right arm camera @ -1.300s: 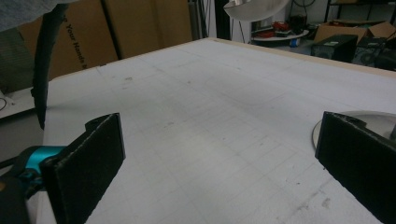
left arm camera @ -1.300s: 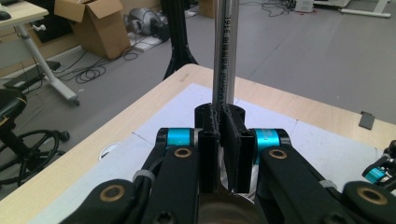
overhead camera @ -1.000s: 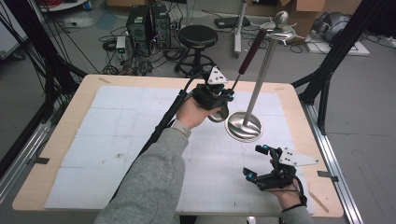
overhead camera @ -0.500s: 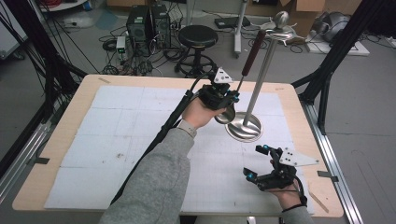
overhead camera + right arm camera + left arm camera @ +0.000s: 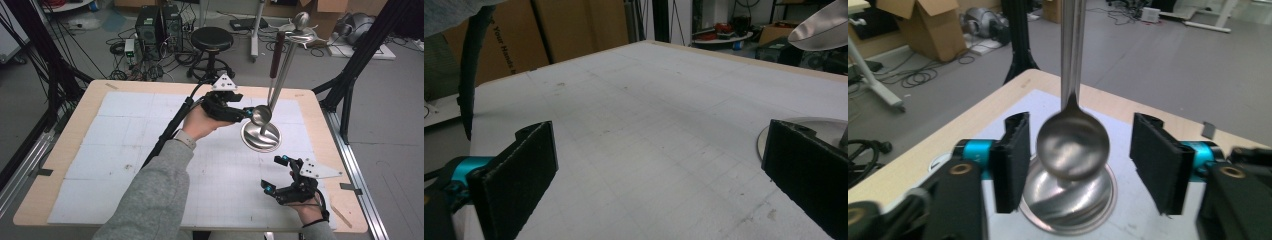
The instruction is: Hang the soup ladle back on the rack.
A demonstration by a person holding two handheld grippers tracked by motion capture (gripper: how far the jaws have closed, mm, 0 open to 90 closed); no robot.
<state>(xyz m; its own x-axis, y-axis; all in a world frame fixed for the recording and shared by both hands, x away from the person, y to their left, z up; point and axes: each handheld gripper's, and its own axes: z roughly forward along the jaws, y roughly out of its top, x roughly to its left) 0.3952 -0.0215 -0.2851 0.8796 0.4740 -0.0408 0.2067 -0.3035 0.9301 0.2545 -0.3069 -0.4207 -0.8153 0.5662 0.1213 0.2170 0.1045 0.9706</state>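
We've got the left gripper (image 5: pixel 248 114) up at the ladle (image 5: pixel 1072 144), jaws spread wide either side of its bowl, nothing clamped. The ladle hangs on the steel stand (image 5: pixel 261 135) at about two o'clock on the table (image 5: pixel 65 150). Our right gripper (image 5: pixel 280 175) rests at five o'clock, wide and empty. The risk, we'd say: closing on that rounded, polished bowl could squirt it sideways and set it swinging.
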